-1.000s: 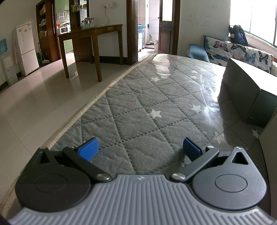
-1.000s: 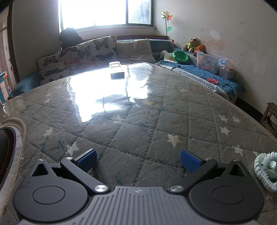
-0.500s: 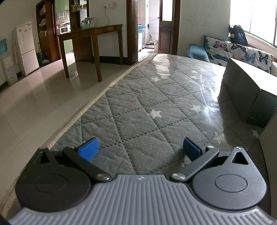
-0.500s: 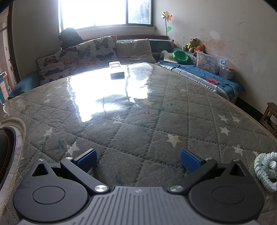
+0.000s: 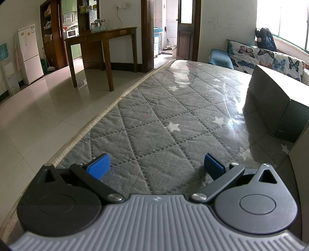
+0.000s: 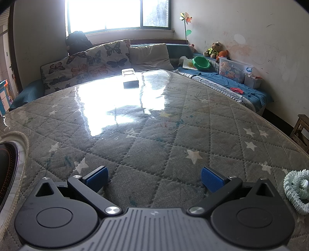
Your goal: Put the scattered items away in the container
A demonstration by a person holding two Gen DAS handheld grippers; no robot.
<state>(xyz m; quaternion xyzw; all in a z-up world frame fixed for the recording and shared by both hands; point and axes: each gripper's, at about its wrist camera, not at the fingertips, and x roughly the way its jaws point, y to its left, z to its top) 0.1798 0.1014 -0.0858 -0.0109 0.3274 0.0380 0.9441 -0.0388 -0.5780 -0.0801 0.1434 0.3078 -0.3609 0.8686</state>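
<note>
On my left wrist view, the left gripper (image 5: 156, 165) sits low over the grey quilted star-patterned surface (image 5: 173, 108), which is covered by a clear glossy sheet. Its jaws are spread wide with nothing between the blue pads (image 5: 98, 166). To the right stands a dark grey rectangular box (image 5: 278, 102), resting on the surface well ahead of the gripper; I take this for the container, though I cannot see into it from here. A second pale panel (image 5: 301, 154) cuts in at the right edge, too cropped to identify. Beyond the surface edge I see a white tiled floor (image 5: 48, 108), a dark wooden side table (image 5: 102, 38) and a white refrigerator (image 5: 29, 54).

On my right wrist view, the right gripper (image 6: 154, 179) also hovers close to the same quilted surface, jaws wide apart and empty. A pale mint-green coiled spiky toy (image 6: 296, 191) lies on the surface just beside the gripper's right side, outside the jaws. Far ahead, near the opposite edge, a small white and dark rectangular box (image 6: 131, 78) lies flat. At the left edge a round dark object with a pale rim (image 6: 11, 164) shows only in part. Behind are butterfly-print cushions (image 6: 87, 65) under a bright window (image 6: 117, 13).
</note>
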